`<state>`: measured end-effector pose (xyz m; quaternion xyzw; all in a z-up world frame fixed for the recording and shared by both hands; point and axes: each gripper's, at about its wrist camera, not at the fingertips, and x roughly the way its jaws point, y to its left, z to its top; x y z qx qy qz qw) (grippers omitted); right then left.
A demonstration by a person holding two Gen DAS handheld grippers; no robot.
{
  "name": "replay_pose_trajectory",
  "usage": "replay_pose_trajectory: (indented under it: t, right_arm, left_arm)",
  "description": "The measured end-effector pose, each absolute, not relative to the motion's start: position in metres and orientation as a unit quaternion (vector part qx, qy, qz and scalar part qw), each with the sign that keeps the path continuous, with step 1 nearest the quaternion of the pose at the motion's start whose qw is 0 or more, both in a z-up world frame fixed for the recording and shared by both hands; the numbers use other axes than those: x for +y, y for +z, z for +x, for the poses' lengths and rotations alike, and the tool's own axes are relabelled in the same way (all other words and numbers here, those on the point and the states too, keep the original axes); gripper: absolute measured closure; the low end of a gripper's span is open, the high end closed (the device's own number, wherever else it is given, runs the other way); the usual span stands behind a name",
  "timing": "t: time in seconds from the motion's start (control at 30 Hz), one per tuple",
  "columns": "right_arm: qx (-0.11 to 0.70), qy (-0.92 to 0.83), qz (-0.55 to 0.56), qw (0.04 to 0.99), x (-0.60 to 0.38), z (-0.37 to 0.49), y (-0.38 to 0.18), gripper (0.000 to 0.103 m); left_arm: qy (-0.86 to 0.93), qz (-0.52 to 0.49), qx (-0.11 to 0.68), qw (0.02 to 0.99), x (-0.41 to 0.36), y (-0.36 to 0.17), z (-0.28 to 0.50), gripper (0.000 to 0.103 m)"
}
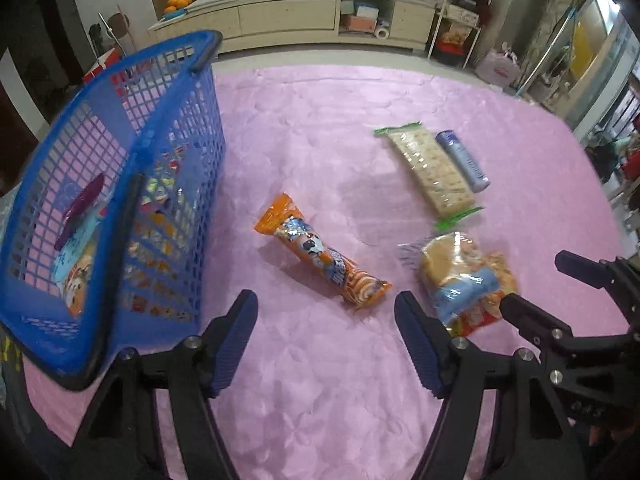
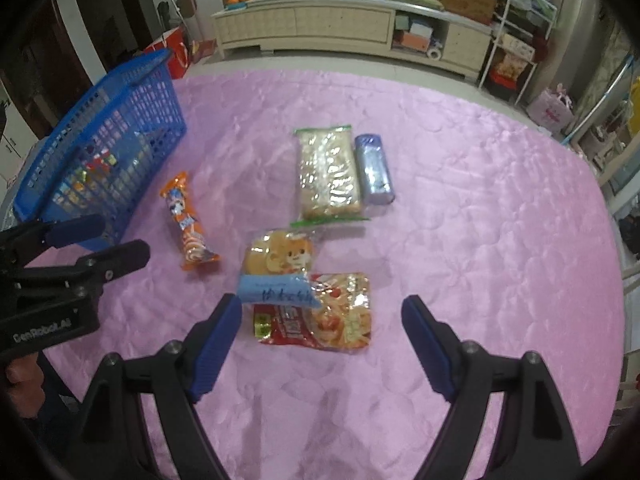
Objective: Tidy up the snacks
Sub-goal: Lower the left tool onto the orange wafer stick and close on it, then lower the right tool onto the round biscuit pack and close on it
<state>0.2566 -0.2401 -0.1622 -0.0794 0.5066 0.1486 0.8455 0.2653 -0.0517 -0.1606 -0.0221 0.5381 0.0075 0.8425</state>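
A blue mesh basket (image 1: 120,184) (image 2: 104,152) stands at the left of the pink cloth and holds several snack packs. On the cloth lie an orange snack tube (image 1: 324,256) (image 2: 186,224), a cracker pack (image 1: 430,168) (image 2: 328,172), a small blue-grey roll (image 1: 462,160) (image 2: 374,168), a round-cracker bag (image 1: 460,276) (image 2: 280,268) and a red noodle pack (image 2: 324,316). My left gripper (image 1: 326,340) (image 2: 100,240) is open and empty, just short of the orange tube. My right gripper (image 2: 322,344) (image 1: 536,284) is open and empty, around the noodle pack's near end.
The pink cloth (image 2: 480,240) covers the whole table. A cream sideboard (image 2: 340,28) and a wire shelf (image 2: 516,40) stand beyond the far edge. A red bag (image 2: 172,52) sits behind the basket.
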Motion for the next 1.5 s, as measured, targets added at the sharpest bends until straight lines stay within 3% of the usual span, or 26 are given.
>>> replay_pose_trajectory:
  t: [0.37, 0.57, 0.6, 0.73, 1.17, 1.5]
  right_arm:
    - [0.519, 0.151, -0.066, 0.839, -0.243, 0.272, -0.182, 0.018]
    - [0.52, 0.152, -0.059, 0.839, -0.248, 0.272, -0.183, 0.018]
    - [0.521, 0.153, -0.056, 0.838, -0.249, 0.273, -0.183, 0.018]
    - [0.526, 0.155, -0.044, 0.835, -0.252, 0.272, -0.183, 0.018]
    - [0.533, 0.166, -0.077, 0.826, -0.219, 0.274, -0.178, 0.018]
    - [0.55, 0.17, -0.132, 0.807, -0.187, 0.29, -0.198, 0.018]
  left_arm:
    - [0.039, -0.054, 0.566, 0.822, -0.042, -0.2, 0.306, 0.04]
    - [0.018, -0.073, 0.582, 0.809, -0.042, -0.209, 0.309, 0.069]
    - [0.015, -0.069, 0.581, 0.811, -0.043, -0.208, 0.308, 0.078]
    - [-0.019, -0.049, 0.579, 0.814, -0.051, -0.203, 0.295, 0.088]
    - [-0.069, 0.002, 0.53, 0.845, -0.05, -0.171, 0.235, 0.089]
    - [-0.076, 0.015, 0.533, 0.842, -0.045, -0.175, 0.246, 0.089]
